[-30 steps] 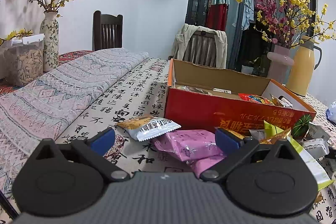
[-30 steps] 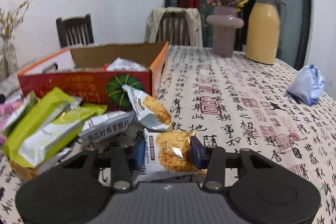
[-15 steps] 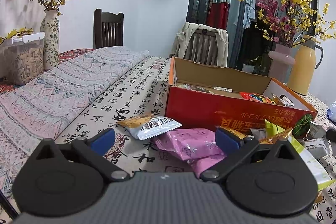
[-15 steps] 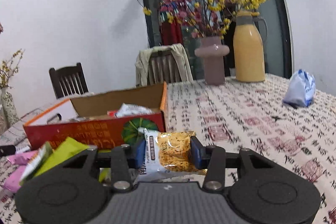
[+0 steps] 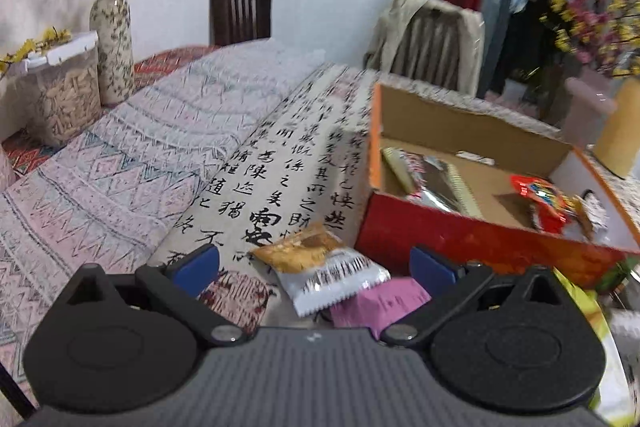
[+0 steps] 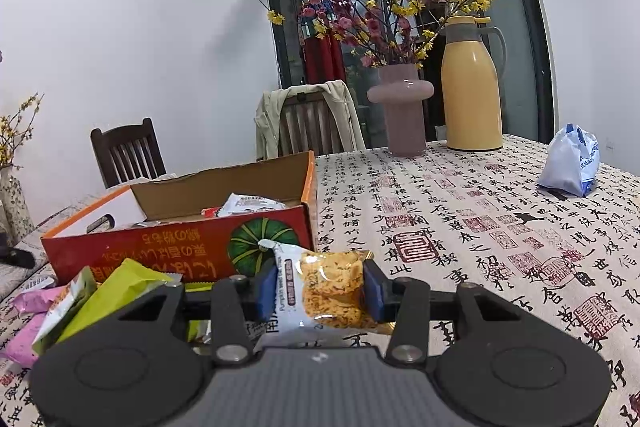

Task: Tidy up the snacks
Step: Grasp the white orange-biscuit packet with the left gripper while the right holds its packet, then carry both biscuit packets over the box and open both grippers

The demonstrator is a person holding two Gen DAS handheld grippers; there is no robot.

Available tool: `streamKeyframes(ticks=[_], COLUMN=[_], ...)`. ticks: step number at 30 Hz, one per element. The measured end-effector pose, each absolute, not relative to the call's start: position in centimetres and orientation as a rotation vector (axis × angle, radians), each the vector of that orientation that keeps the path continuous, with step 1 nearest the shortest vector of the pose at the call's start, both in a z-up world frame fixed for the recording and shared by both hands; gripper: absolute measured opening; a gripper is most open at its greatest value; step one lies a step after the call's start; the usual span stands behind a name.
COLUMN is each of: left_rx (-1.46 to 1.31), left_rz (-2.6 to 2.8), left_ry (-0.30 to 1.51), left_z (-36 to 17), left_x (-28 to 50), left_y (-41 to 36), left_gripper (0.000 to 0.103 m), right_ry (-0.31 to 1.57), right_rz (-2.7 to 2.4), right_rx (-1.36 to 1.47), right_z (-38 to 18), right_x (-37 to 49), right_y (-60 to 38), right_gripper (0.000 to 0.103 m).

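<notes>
Right gripper (image 6: 320, 285): blue pads pressed on both sides of a snack packet (image 6: 320, 291), white and gold, printed "Pumpkin seed". The packet stands on edge between the pads, clear of the table. No other thing touches it.

Ahead and left of the right gripper: the red box (image 6: 176, 251), open at the top, pumpkin picture on its near wall. A few packets lie inside; a white one (image 6: 250, 205) shows above the rim. Just left of the gripper, near the box wall: a loose heap with a green packet (image 6: 116, 295) on top and pink packets (image 6: 30, 323) at the far left edge. Far ahead, beyond the box: a pink vase (image 6: 402, 111) with flowering branches and a yellow jug (image 6: 472, 87) beside it. Far right: a blue-white bag (image 6: 572, 167), well apart from everything else.

Left gripper (image 5: 314, 267): jaws wide apart, nothing between the pads. View is blurred. Below the gap, on the table: a white and gold packet (image 5: 320, 271), and a pink packet (image 5: 380, 301) partly under it, toward the right pad. Ahead and right: the box (image 5: 480, 239), its near corner just beyond the right pad. Inside it: a dark packet (image 5: 436, 183) at the left end, a red packet (image 5: 544, 199) at the right end. Far left: a clear tub (image 5: 66, 95) and a patterned vase (image 5: 112, 39).
</notes>
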State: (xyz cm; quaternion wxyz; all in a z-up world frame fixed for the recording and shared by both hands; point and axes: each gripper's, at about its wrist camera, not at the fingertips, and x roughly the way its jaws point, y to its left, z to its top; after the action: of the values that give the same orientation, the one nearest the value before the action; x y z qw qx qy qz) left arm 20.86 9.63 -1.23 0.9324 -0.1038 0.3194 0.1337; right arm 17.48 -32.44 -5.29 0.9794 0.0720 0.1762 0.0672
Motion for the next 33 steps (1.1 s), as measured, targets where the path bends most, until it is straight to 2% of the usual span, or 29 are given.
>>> streamKeyframes(ticks=[4,8,10,12,15,19,20,33], left_rx=[-0.225,-0.220,-0.221,-0.227,-0.243,-0.234,-0.227,-0.184], left_rz=[0.347,0.382,0.379,0.368,0.342,0.329,0.325,0.264], left_ry=[0.759,0.788,0.798,0.813,0.828,0.811,0.803,0.671], left_z=[-2.0,-2.5,-2.6,-2.7,-2.8,-2.7,-2.7,-1.7], left_x=[23.8,24.8,24.9,24.9,24.7,24.0,23.7,19.1], left_y=[9.9,9.7,9.6,9.7,10.0,10.4,10.5,10.9], left_gripper=[0.103,0.103,0.094,0.071,0.054,0.053,0.045,0.045], right_ry=[0.350,0.345,0.343,0.341,0.338,0.337,0.337,0.307], right_rz=[0.140,0.148,0.153,0.158,0.162,0.166,0.166,0.173], right_rx=[0.152,0.157,0.160,0.163,0.165,0.167,0.167,0.167], right_z=[-5.3,-5.3,-5.4,-5.4,-5.4,-5.4,-5.4,-5.2], right_x=[17.4,17.2,17.1,17.1,17.0,17.0,17.0,16.6], right_y=[-32.5,-32.6,-32.7,-32.7,-32.8,-32.9,-32.9,-32.8], right_gripper=[0.044,0.044,0.044,0.044,0.044,0.044,0.044,0.044])
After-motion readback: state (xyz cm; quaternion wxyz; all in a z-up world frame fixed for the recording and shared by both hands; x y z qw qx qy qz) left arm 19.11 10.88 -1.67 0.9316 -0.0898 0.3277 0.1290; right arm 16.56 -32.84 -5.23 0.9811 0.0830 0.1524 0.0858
